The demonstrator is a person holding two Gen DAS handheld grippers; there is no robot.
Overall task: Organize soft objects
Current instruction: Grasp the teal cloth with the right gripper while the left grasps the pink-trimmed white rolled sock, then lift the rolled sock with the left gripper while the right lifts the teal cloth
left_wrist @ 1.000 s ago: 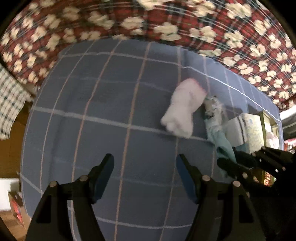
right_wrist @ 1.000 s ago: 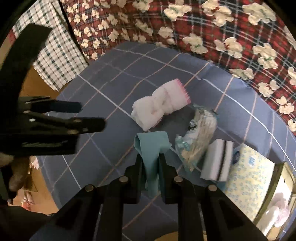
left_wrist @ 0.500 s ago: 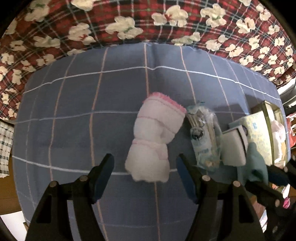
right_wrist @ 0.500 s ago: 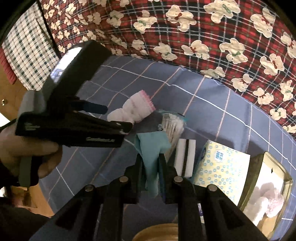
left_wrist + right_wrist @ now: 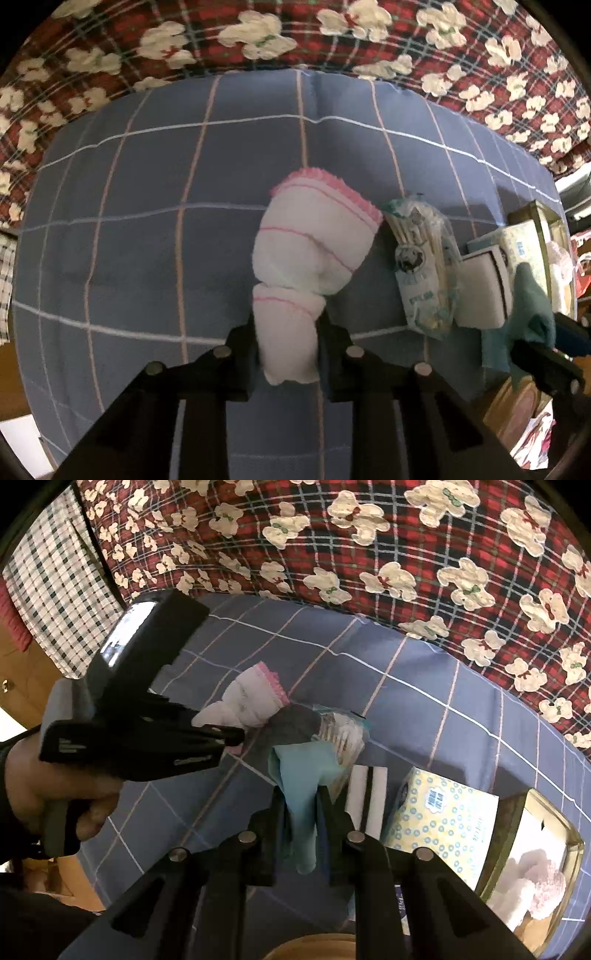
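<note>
Left hand-held gripper (image 5: 286,347): jaws closing, both pads already pressing the near end of the rolled white sock with pink trim (image 5: 306,251); the sock's far, pink-edged end lies on the blue grid-check cloth (image 5: 147,221). Right hand-held gripper (image 5: 301,812): jaws together, clamped on a teal cloth (image 5: 303,771), which bunches above the fingertips and hangs below them. Right view also shows the person's hand (image 5: 40,790) wrapped round the left gripper's handle at left. Just right of the sock, touching its pink edge: clear plastic packet of cotton swabs (image 5: 421,266). Next over: white sponge with a dark stripe (image 5: 367,794), then a yellow tissue box with blue ring print (image 5: 439,816), both on the blue cloth. Far right: gold-rimmed tray (image 5: 572,864), holding white and pink soft items; can't tell what they are. Near bottom edge of the right view, a tan rounded rim, unidentifiable. Beyond the blue cloth: red plaid fabric with white bear print (image 5: 406,554). Far left: green-and-white checked fabric (image 5: 48,572).
</note>
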